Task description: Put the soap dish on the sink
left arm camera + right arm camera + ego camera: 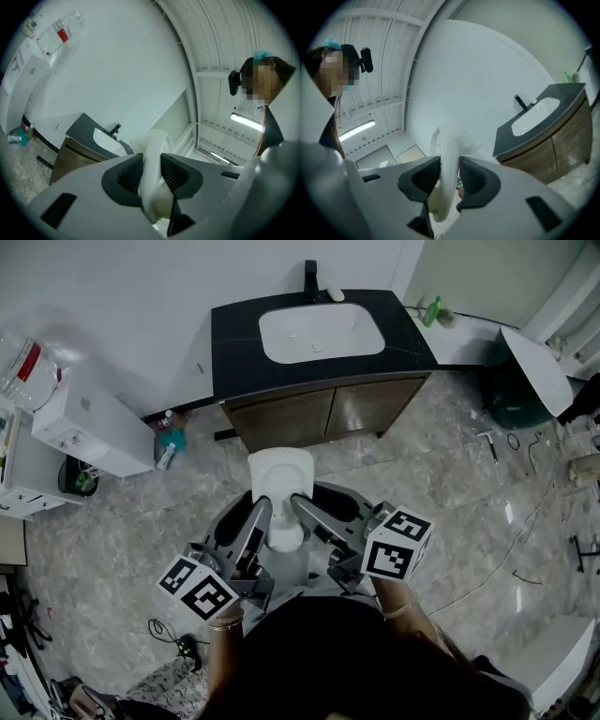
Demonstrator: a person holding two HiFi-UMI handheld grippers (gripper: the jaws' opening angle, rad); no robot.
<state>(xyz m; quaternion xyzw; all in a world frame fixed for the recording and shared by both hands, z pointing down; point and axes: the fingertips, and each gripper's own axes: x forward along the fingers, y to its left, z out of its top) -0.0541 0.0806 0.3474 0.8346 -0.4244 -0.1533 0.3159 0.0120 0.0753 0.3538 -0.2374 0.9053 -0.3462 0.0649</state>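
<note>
A white soap dish (280,482) hangs in the air in front of me, over the marble floor and short of the vanity. My left gripper (261,512) is shut on its left rim, and my right gripper (298,510) is shut on its right rim. In the left gripper view the dish's edge (153,164) is pinched between the black pads. The right gripper view shows the same white edge (449,164) clamped between the pads. The sink (322,333), a white basin in a black countertop with a black tap (310,279), stands ahead.
The vanity has wooden doors (328,409). A white cabinet (89,423) stands at the left, with bottles (167,442) on the floor beside it. A green spray bottle (432,310) lies right of the counter. Tools and cables (506,442) are scattered on the floor at the right.
</note>
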